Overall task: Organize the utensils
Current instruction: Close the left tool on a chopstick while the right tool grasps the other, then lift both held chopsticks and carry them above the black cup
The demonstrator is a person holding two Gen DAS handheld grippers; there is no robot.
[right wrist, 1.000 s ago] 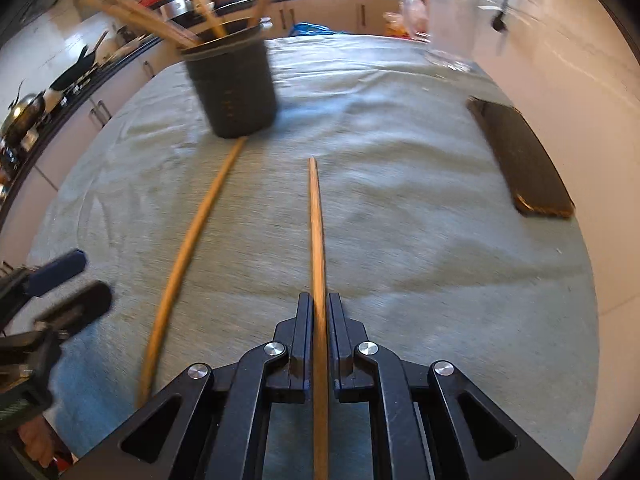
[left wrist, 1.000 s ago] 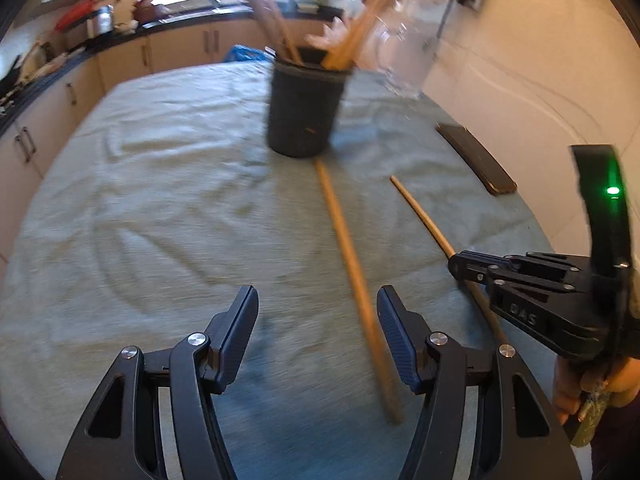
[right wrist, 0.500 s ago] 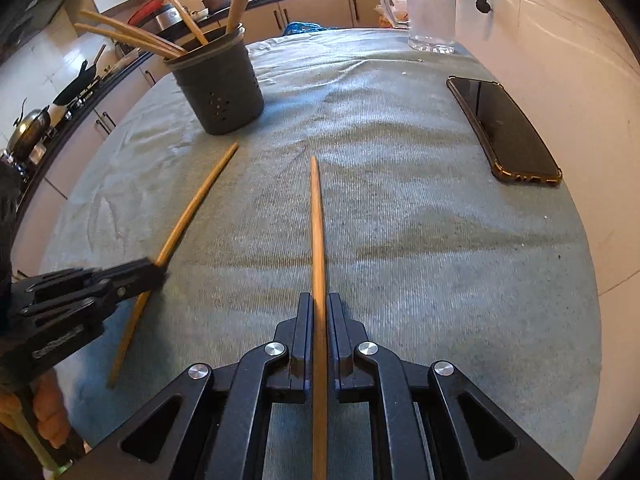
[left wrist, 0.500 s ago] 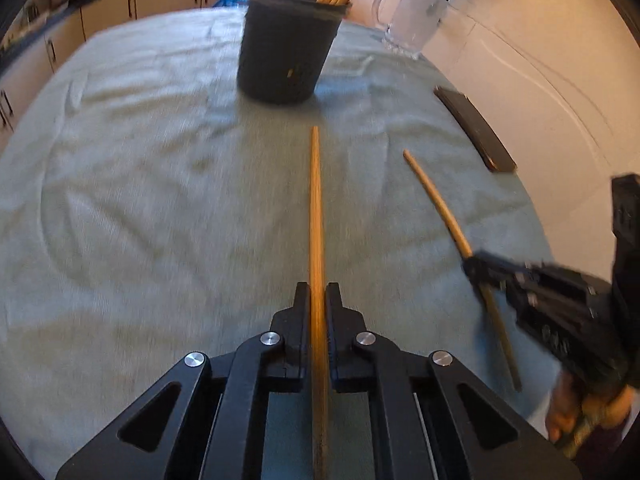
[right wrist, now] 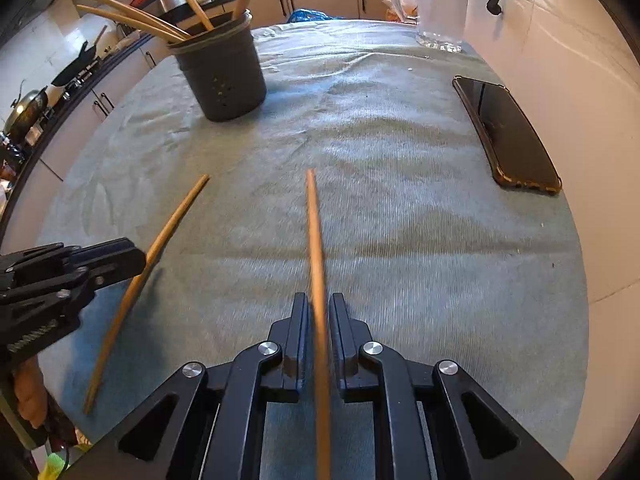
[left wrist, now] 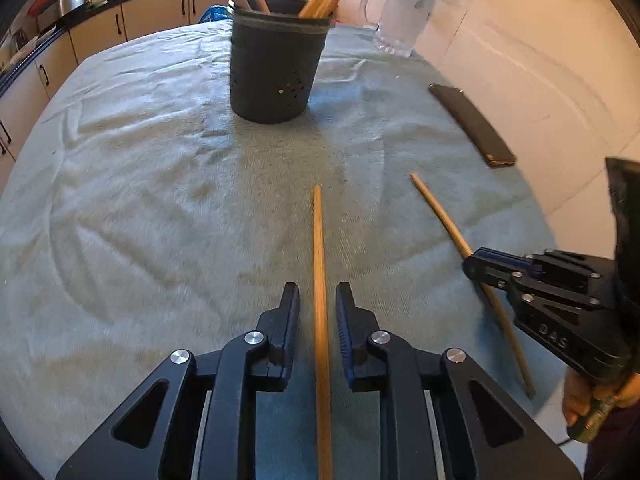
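A dark grey utensil holder [left wrist: 274, 68] with several wooden sticks stands on the green cloth; it also shows in the right wrist view [right wrist: 222, 74]. A wooden chopstick [left wrist: 320, 264] lies between the fingers of my left gripper [left wrist: 317, 320], whose jaws stand slightly apart from it on both sides. A second chopstick [right wrist: 316, 240] runs between the fingers of my right gripper [right wrist: 319, 332], with narrow gaps beside it. Each gripper and its chopstick shows from the side in the other view: the right gripper [left wrist: 476, 268] with its stick [left wrist: 440, 212], the left gripper [right wrist: 124, 256] with its stick [right wrist: 168, 232].
A black phone [right wrist: 508, 136] lies at the right edge of the cloth [right wrist: 400, 200], next to a white wall. A glass pitcher [right wrist: 440, 4] stands at the back right. Kitchen counters and cabinets run along the far left.
Both grippers pulled back from the holder and their jaws parted a little from the chopsticks they were clamped on half a second ago. The left had closed on its stick just before.
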